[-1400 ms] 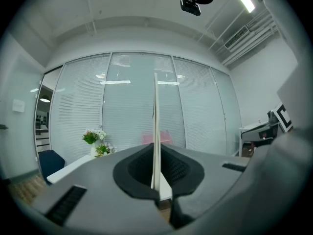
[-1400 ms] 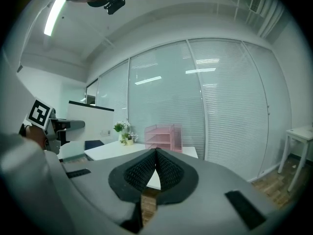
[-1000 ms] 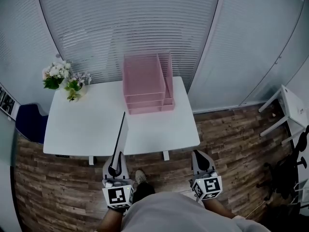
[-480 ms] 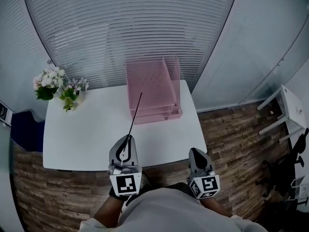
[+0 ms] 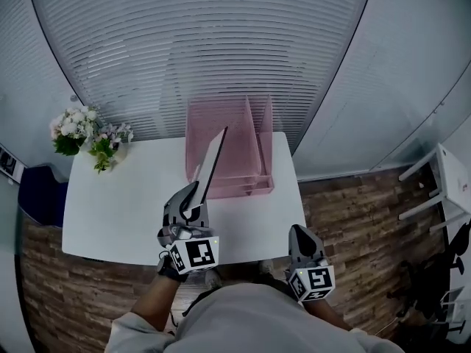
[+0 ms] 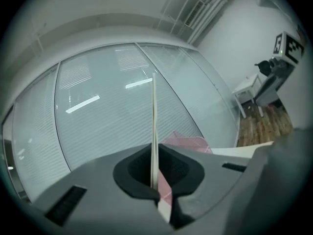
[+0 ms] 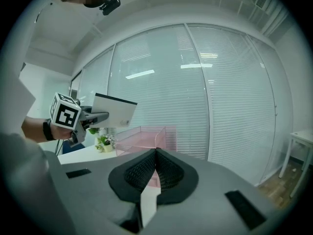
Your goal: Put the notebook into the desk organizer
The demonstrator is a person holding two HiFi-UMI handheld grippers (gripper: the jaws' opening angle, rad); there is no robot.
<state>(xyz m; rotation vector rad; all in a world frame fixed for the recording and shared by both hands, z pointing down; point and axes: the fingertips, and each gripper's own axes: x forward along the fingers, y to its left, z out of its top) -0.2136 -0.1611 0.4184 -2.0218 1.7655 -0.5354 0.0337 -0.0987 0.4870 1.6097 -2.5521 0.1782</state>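
My left gripper is shut on a thin white notebook, held edge-up over the white table and tilted toward the pink desk organizer at the table's back right. In the left gripper view the notebook rises as a narrow white strip from between the closed jaws, with the organizer behind them. The right gripper view shows the notebook side-on in the left gripper, above the organizer. My right gripper is shut with nothing in it and hangs off the table's front right corner.
A small pot of white and purple flowers stands at the table's back left corner. A wall of glass with blinds runs close behind the table. A white stand is at the right on the wooden floor, and a blue chair at the left.
The left gripper has lifted the notebook and carried it forward and right, from the table's front edge to just before the organizer. The right gripper has kept its place.
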